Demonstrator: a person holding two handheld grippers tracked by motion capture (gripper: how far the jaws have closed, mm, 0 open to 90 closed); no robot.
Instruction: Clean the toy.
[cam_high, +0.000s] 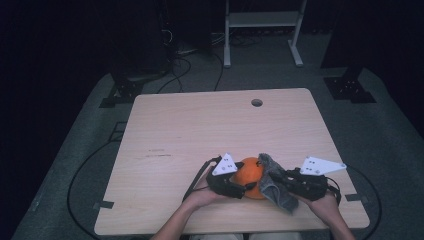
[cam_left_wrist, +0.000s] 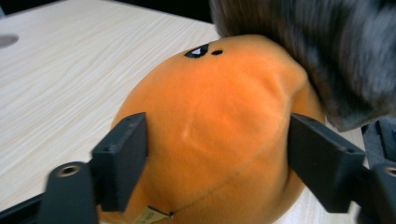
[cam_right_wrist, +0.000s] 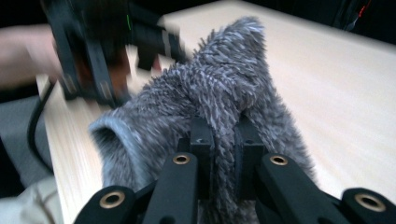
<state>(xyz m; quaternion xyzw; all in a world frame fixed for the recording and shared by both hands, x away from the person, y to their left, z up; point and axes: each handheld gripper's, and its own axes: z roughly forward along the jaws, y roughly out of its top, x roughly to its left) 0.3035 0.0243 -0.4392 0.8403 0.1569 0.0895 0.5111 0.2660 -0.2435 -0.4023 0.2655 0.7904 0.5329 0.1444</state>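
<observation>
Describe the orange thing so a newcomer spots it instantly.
On the wooden table, look at the near edge between the person's two hands. The orange plush toy sits there, round and soft, between the left tongs, a grey shaggy cloth draped on its right side.

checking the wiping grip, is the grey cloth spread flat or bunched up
Bunched up: the grey cloth is gathered into a clump pinched between the right gripper jaws.

Tabletop and surroundings
A pale wooden tabletop (cam_high: 200, 130) with a round hole (cam_high: 256, 102) stands on grey floor (cam_high: 390, 130); cables (cam_high: 185, 65) and a white frame (cam_high: 262, 30) lie beyond.
</observation>
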